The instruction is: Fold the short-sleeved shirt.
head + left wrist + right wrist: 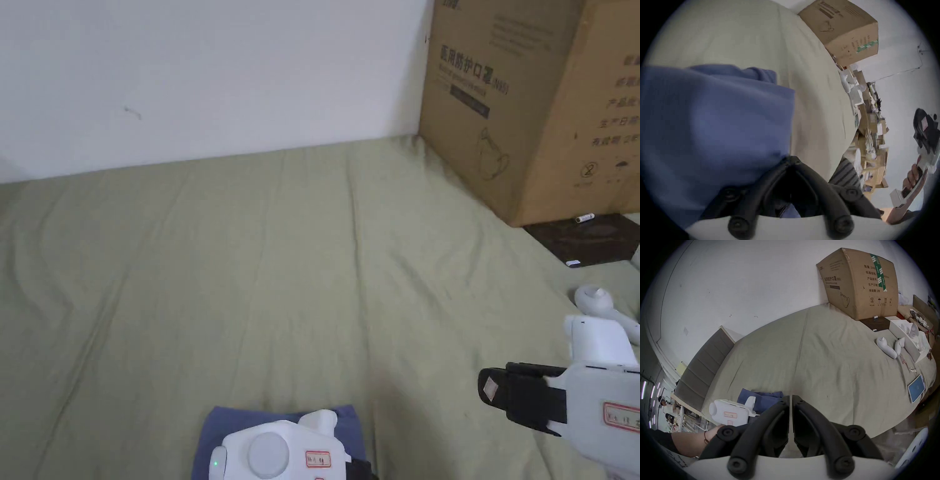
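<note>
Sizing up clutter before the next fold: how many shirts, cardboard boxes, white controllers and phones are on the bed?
Blue shirt: 1
Cardboard box: 1
White controllers: 2
Phone: 1
Total: 5

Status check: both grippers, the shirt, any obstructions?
Left gripper shut at blue shirt edge, grip unclear. Right gripper shut, empty, above the bed. Shirt bunched at near edge. Cardboard box far off.
</note>
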Action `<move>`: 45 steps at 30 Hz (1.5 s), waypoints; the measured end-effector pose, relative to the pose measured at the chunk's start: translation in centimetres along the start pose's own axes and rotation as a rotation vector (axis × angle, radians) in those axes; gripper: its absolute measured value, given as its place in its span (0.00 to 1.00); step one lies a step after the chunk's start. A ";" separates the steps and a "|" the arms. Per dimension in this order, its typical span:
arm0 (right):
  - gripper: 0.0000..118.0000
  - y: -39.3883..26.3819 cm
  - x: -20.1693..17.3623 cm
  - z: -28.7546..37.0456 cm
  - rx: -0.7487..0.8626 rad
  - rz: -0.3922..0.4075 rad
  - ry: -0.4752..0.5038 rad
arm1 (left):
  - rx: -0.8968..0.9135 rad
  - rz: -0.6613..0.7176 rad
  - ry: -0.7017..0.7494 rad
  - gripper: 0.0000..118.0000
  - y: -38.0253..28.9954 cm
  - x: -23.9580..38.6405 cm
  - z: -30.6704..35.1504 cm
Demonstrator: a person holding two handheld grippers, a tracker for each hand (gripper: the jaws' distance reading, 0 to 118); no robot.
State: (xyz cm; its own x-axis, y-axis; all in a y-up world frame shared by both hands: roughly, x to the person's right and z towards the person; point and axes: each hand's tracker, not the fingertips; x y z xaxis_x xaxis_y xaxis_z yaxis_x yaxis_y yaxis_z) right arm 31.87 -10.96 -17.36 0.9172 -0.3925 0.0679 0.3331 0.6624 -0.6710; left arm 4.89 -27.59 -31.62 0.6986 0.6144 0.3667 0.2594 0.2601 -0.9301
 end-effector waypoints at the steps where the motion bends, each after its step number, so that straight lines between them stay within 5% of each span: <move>1: 0.02 0.0 0.1 0.0 0.001 -0.002 0.001 | 0.006 -0.057 -0.020 0.00 -0.1 0.7 1.0; 7: 0.02 0.7 0.1 1.5 0.054 0.014 -0.002 | 0.403 -0.194 -0.040 0.00 -0.6 3.0 14.9; 12: 0.02 1.3 -0.7 2.0 0.122 0.011 0.034 | 0.800 -0.201 0.172 0.00 -2.7 1.5 25.0; 17: 0.02 1.7 -3.3 1.3 0.148 0.043 0.070 | 0.884 -0.121 0.339 0.00 -5.4 -1.0 28.5; 23: 0.02 1.9 -6.2 -1.1 0.065 0.063 0.165 | 0.868 -0.005 0.333 0.00 -8.2 -3.1 29.3; 30: 0.02 -3.0 -8.3 -14.2 -0.418 0.045 0.276 | 0.821 0.111 0.323 0.00 -10.8 -5.8 28.9; 37: 0.02 -5.2 -2.8 -19.8 -0.529 -0.030 0.222 | 0.656 0.125 0.285 0.00 -10.7 -10.3 28.0; 41: 0.02 -5.7 1.3 -20.1 -0.537 -0.173 0.314 | 0.527 0.193 0.034 0.01 -8.9 -13.9 25.7; 43: 0.02 -6.1 2.1 -20.1 -0.530 -0.174 0.284 | 0.465 0.237 -0.081 0.12 -8.1 -17.8 24.4; 45: 0.02 -6.5 2.5 -20.2 -0.527 -0.250 0.333 | 0.410 0.256 -0.121 0.42 -7.0 -19.2 22.7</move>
State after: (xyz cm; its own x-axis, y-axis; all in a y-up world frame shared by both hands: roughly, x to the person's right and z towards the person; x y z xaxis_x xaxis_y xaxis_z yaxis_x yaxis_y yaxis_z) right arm 27.62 -29.16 -27.76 0.6819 -0.7254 0.0935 0.2982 0.1590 -0.9412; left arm -25.49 -24.36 -31.65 0.6171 0.7723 0.1507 -0.2104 0.3464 -0.9142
